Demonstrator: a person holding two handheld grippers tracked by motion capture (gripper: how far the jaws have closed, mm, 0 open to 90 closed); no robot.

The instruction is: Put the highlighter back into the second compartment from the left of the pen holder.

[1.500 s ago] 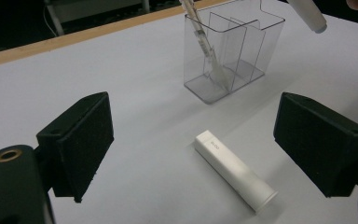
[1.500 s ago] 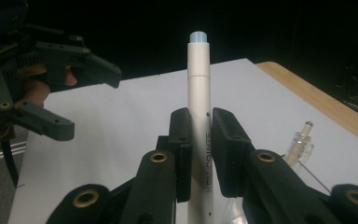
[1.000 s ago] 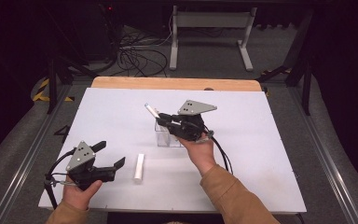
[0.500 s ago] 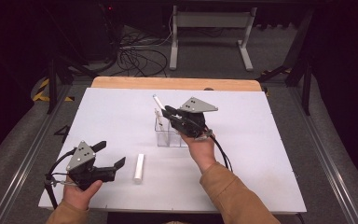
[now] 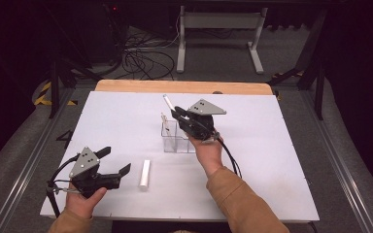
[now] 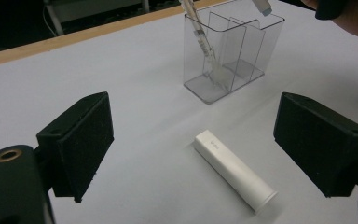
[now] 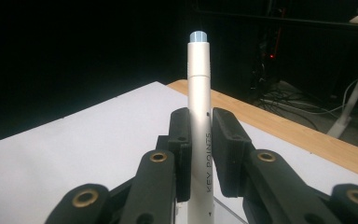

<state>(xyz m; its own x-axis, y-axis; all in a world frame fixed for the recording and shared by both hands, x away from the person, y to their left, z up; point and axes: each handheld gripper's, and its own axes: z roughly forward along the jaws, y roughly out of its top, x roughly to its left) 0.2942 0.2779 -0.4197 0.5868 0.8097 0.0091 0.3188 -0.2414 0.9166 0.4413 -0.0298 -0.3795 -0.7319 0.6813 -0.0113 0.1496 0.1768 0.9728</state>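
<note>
My right gripper (image 5: 176, 114) clamps its jaws on a white pen (image 7: 199, 116), holding it tilted over the clear acrylic organizer (image 5: 177, 137) near the middle of the desk (image 5: 272, 160). One thin pen (image 6: 200, 37) already leans in a compartment. My left gripper (image 5: 114, 165), at seven o'clock, rests with jaws wide open and empty; a white cap (image 5: 145, 174) lies just at its three o'clock.

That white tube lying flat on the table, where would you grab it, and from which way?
Grip the white tube around its middle, coming down from above with the open left tongs straddling its long sides. It lies flat, so only its narrow width fits between the pads.
</note>
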